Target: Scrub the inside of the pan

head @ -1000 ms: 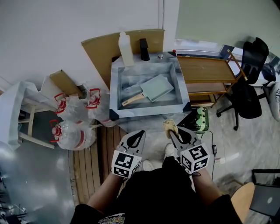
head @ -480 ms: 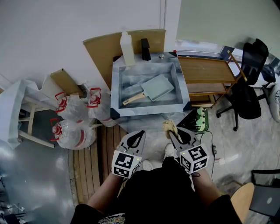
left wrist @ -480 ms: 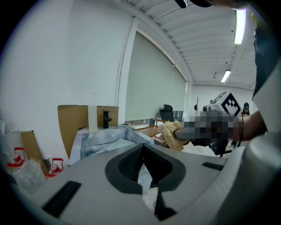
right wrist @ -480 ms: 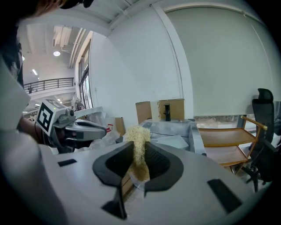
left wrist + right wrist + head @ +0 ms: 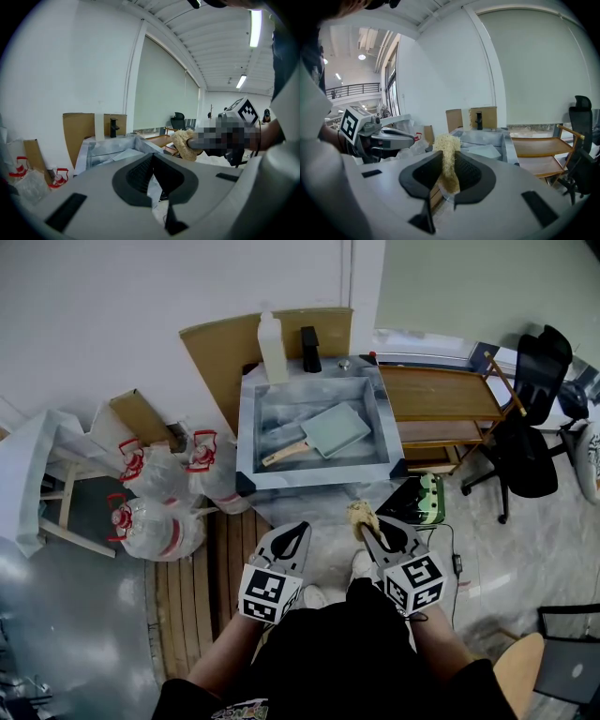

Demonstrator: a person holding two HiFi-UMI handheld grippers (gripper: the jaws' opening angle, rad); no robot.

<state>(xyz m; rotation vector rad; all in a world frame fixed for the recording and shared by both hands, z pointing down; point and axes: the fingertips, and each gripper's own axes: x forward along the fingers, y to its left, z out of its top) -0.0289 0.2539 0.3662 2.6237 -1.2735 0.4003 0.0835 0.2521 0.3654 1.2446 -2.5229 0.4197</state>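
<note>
Sink (image 5: 246,442) with the pan (image 5: 337,427) lying inside, no change in the last second: both claws parked well short of it, left claw (image 5: 299,526) clenched empty, right claw (image 5: 368,524) grasping the scrub pad (image 5: 359,512), so no scrubbing contact now.

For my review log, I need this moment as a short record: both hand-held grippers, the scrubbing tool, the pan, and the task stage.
left hand-held gripper: jaws together, nothing between them
right hand-held gripper: closed on a yellowish fibrous scrub pad
pan: rectangular, pale green, wooden handle toward the near left; lies inside the sink
gripper position: both held in front of the sink's near rim, not over it
contact with pan: none
task stage: scrubbing not yet begun
</note>
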